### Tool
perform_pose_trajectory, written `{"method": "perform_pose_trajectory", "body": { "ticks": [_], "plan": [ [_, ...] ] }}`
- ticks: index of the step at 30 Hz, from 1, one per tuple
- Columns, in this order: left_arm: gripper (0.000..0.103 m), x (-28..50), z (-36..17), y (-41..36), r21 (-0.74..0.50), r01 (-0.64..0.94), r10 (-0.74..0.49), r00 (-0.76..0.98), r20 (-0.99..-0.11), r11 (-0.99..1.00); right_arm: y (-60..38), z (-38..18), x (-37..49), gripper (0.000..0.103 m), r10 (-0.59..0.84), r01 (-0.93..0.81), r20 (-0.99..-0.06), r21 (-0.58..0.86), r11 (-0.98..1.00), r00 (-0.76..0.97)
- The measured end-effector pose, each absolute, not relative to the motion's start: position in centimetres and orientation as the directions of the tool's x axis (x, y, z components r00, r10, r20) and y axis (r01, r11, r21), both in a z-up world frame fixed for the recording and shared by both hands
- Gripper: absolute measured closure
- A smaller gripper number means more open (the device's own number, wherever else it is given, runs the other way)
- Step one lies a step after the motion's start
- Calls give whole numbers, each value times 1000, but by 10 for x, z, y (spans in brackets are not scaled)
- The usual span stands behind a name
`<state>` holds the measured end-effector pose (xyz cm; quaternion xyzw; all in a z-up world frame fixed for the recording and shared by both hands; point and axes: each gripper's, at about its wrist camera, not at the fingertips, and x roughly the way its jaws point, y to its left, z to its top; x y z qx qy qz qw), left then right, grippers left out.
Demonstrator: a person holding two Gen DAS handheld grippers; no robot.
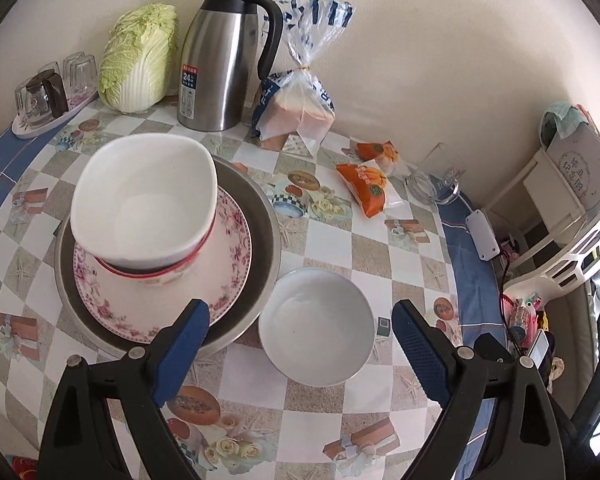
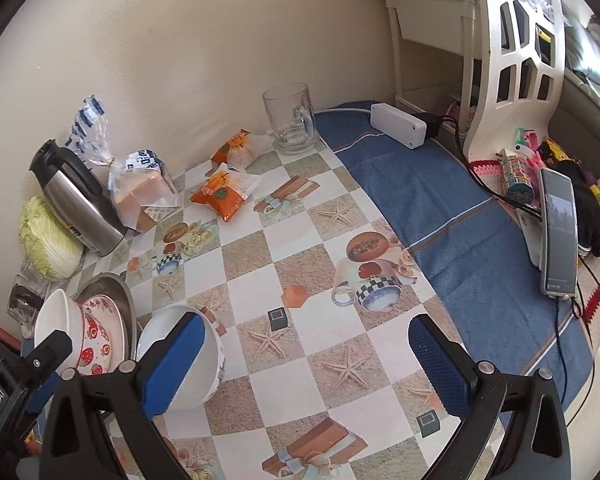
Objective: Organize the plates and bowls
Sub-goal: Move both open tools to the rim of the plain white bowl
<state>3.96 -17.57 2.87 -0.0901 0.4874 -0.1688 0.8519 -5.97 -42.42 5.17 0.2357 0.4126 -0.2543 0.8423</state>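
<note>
1. Writing: "24" is read on the blue label of the steel thermos jug (image 1: 220, 60); Chinese characters are seen on a grey card (image 1: 580, 168) in the white rack, too small to be made out. "Robot.AI" is printed on the left gripper's body in the right wrist view.
2. Surroundings: a napa cabbage (image 1: 138, 60), bagged bread (image 1: 296, 108), two orange snack packets (image 1: 364, 192), a glass mug (image 2: 290, 120) and a phone (image 2: 558, 232) are noted on the table (image 1: 340, 248).
3. Task items: a white bowl (image 1: 144, 200) is stacked in a strawberry-print bowl (image 2: 94, 336) on a floral plate (image 1: 220, 280) inside a steel pan (image 1: 266, 232); a second white bowl (image 1: 316, 324) stands just beside the pan (right of it).
4. Claws: the left gripper (image 1: 300, 320) is spread wide around the second bowl, untouched; the right gripper (image 2: 306, 340) is spread wide, nothing held.
</note>
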Motion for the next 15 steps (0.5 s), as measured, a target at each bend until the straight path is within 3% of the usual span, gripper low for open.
{"method": "perform_pose_trajectory", "body": {
  "ticks": [15],
  "plan": [
    [10,36,-26,-174,-367,-3,-347,324,-880,930,-428,8,-40,0,-148,607,-884,175,775,444]
  ]
}}
